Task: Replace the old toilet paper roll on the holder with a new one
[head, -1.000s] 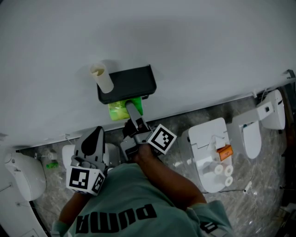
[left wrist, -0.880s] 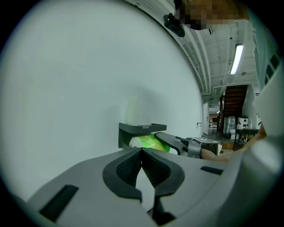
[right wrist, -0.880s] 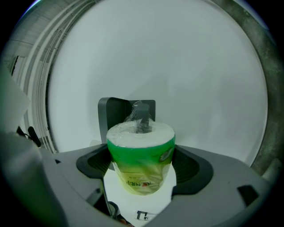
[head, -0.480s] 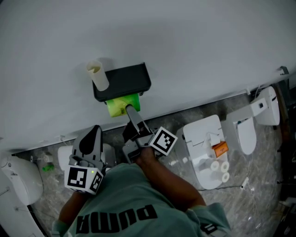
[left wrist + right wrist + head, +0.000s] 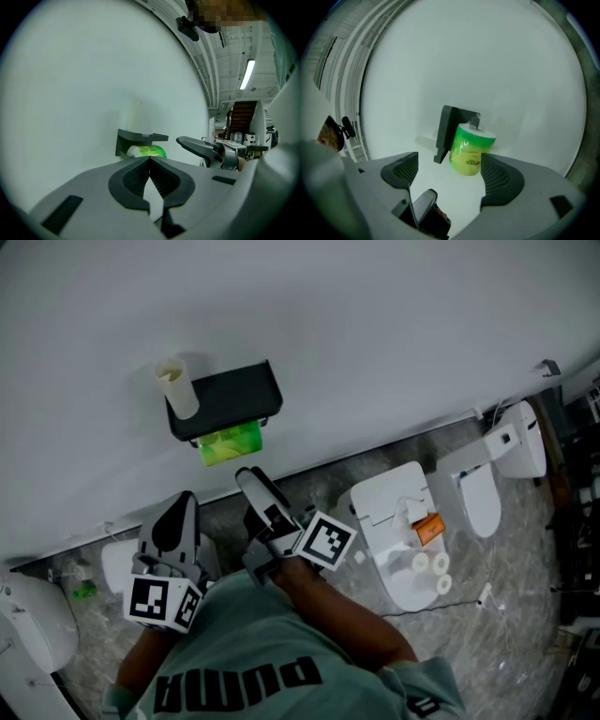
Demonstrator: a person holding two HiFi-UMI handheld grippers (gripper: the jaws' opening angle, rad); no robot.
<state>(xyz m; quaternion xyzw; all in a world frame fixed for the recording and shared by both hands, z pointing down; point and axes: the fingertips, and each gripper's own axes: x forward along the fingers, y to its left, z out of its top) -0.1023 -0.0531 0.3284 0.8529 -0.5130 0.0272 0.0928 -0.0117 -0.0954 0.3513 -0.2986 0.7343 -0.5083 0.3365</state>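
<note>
A black wall holder (image 5: 223, 399) carries a green-wrapped toilet roll (image 5: 228, 442) beneath its shelf, and an empty cardboard tube (image 5: 175, 388) stands on the shelf's left end. My right gripper (image 5: 255, 486) hangs below the roll, open and holding nothing. In the right gripper view the gripper (image 5: 449, 166) faces the green roll (image 5: 469, 146) on the holder (image 5: 449, 127), with a clear gap before it. My left gripper (image 5: 174, 523) is lower left, shut and empty. In the left gripper view its jaws (image 5: 150, 161) meet, and the holder (image 5: 140, 137) shows ahead.
The plain white wall fills the upper part of the head view. On the grey marble floor stands a white toilet (image 5: 386, 512) with an orange item and spare rolls (image 5: 427, 564) on it. Another toilet (image 5: 487, 479) is to its right, and more fixtures at the far left.
My right gripper has drawn back down from the green roll and no longer touches it. The roll stays on the holder. The left gripper has hardly moved.
</note>
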